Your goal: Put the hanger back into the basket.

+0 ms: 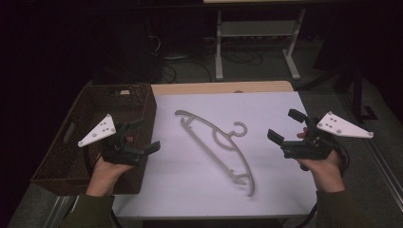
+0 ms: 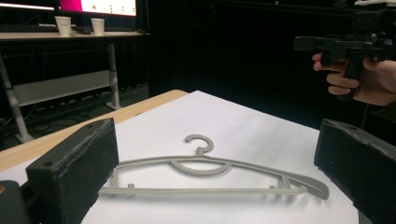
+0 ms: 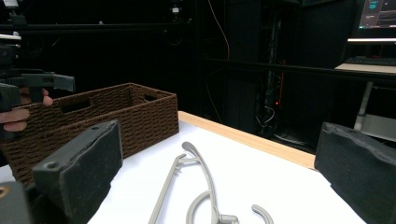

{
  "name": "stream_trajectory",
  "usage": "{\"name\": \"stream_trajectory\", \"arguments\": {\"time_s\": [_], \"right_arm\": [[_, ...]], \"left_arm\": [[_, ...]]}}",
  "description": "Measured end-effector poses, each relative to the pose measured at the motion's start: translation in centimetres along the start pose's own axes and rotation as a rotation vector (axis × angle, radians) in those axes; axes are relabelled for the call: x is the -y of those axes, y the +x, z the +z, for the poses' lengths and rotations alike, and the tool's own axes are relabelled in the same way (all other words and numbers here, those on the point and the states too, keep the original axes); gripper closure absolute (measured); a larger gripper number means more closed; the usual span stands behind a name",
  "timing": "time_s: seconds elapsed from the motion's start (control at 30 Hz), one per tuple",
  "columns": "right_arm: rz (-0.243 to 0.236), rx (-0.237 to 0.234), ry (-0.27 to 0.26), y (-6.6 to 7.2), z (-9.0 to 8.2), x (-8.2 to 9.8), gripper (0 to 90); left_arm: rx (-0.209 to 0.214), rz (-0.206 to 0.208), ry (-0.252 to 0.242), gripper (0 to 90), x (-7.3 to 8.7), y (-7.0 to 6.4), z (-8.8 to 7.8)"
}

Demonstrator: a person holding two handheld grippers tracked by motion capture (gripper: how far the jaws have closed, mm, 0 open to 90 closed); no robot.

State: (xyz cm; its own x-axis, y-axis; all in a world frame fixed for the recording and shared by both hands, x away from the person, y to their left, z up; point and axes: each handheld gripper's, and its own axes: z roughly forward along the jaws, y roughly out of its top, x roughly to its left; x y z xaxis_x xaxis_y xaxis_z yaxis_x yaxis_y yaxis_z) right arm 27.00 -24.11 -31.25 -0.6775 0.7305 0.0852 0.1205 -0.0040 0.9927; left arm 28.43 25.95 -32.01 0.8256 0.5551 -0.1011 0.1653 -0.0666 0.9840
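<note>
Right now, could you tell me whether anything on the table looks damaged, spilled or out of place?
Nothing stands out. The grey hanger lies flat and intact, diagonally on the white table; the brown wicker basket sits upright at the left edge. Both grippers, left and right, are open, holding nothing.

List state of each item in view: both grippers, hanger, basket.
left gripper: open, held over the basket's right edge, holding nothing.
right gripper: open, held above the table's right side, holding nothing.
hanger: lying flat on the white sheet, untouched.
basket: upright at the table's left; its visible interior looks empty.
</note>
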Motion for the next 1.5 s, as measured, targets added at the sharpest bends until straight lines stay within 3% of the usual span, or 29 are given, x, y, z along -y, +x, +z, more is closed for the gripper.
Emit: {"name": "stream_trajectory", "arguments": {"time_s": [0.23, 0.4, 0.87, 1.23, 1.5], "right_arm": [[-0.004, -0.006, 0.013, 0.1, 0.2, -0.1, 0.5], [-0.010, -0.012, 0.053, 0.3, 0.6, 0.1, 0.5], [-0.022, -0.044, 0.203, 1.0, 2.2, 1.3, 0.6], [-0.017, -0.065, 0.312, 1.5, 3.5, 2.6, 0.6], [-0.015, -0.089, 0.386, 2.0, 4.7, 3.8, 1.0]], "left_arm": [[0.010, 0.017, 0.022, 0.0, -0.1, -0.5, 0.2], [0.031, 0.019, 0.055, 0.0, -0.1, -1.1, 0.8], [0.103, 0.060, 0.262, 0.0, 1.3, -3.3, 4.1], [0.133, 0.059, 0.389, 0.0, 3.3, -4.0, 6.0], [0.136, 0.056, 0.433, 0.0, 4.5, -3.9, 6.8]]}}
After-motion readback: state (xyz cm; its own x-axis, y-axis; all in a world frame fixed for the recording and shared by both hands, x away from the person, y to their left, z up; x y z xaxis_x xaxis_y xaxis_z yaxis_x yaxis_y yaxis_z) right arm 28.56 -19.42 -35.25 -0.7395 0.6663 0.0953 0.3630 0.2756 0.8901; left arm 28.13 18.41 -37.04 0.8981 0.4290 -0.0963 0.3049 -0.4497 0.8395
